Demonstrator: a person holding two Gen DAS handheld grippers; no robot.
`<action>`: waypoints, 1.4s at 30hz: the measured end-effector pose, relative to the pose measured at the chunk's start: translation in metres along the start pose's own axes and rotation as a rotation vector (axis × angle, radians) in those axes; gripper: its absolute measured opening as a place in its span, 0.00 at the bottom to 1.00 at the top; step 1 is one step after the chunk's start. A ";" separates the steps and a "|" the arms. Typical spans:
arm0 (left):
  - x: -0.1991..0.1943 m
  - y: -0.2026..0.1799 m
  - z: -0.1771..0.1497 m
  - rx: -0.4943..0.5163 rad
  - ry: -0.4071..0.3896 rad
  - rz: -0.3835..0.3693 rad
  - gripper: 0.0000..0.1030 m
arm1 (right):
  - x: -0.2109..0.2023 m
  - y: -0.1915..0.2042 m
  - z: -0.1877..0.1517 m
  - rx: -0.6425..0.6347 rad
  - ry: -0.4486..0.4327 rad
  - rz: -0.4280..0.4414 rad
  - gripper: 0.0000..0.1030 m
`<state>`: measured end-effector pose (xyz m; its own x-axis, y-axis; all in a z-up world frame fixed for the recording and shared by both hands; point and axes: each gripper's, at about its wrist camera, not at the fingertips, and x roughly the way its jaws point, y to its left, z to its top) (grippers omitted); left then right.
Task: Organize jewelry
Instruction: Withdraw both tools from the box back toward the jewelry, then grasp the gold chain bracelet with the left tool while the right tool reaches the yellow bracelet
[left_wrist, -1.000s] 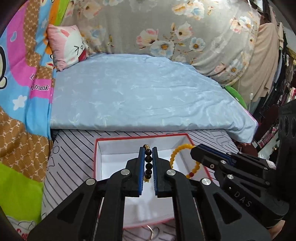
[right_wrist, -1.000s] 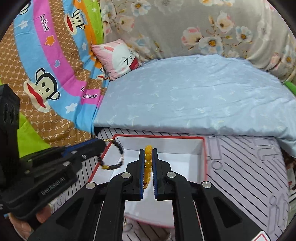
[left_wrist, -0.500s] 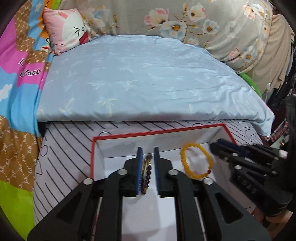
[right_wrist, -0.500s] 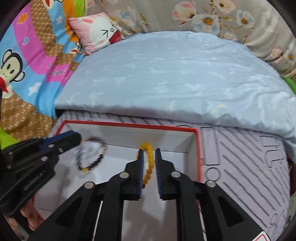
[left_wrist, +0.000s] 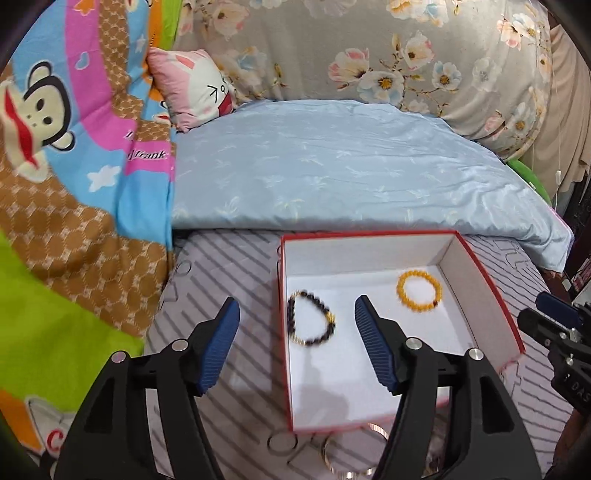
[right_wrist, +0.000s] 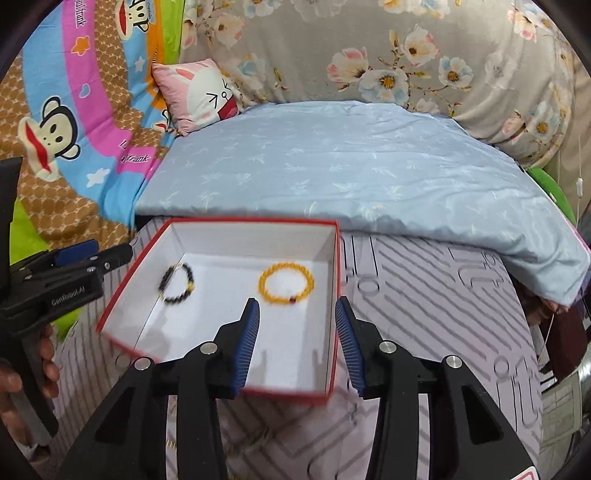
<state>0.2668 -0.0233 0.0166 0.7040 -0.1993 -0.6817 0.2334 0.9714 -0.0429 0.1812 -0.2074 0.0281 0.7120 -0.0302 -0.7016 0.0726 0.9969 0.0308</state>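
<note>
Jewelry is seen inside a red-edged box (left_wrist: 484, 280) on the striped mat (left_wrist: 221, 266): a dark bead bracelet (left_wrist: 310, 319) lies on the white floor toward the box's left wall, and a yellow bead bracelet (left_wrist: 419, 290) lies apart from it toward the right wall. Neither bracelet is touched by a tool.

The left gripper (left_wrist: 297, 345) is held over the box's left wall with its jaws opening and already wide; nothing is pinched between them. The right gripper (right_wrist: 297, 345) is held over the box's right wall, its jaws also opening and moderately apart, with nothing gripped.

Trouble could be caused by the jaws straddling the thin box walls: if a gripper were swung sideways or lowered, the light box could be knocked or tipped and the bracelets slid together.

More pieces, apparently rings (left_wrist: 282, 443), are only partly seen on the mat below the box's near edge in the left view, cut off by the gripper. The dark bracelet is blurred, so its gold beads are hard to make out.
</note>
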 end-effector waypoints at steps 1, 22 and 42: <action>-0.007 0.001 -0.008 -0.006 0.011 0.006 0.61 | -0.006 0.000 -0.008 0.004 0.002 -0.004 0.41; -0.057 -0.016 -0.138 -0.081 0.170 -0.044 0.61 | -0.063 0.001 -0.139 0.123 0.132 0.006 0.41; -0.032 -0.063 -0.162 0.030 0.203 -0.071 0.19 | -0.054 -0.003 -0.150 0.149 0.158 0.017 0.41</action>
<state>0.1205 -0.0568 -0.0770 0.5362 -0.2338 -0.8110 0.2994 0.9511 -0.0762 0.0379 -0.1975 -0.0405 0.5963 0.0101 -0.8027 0.1723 0.9750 0.1404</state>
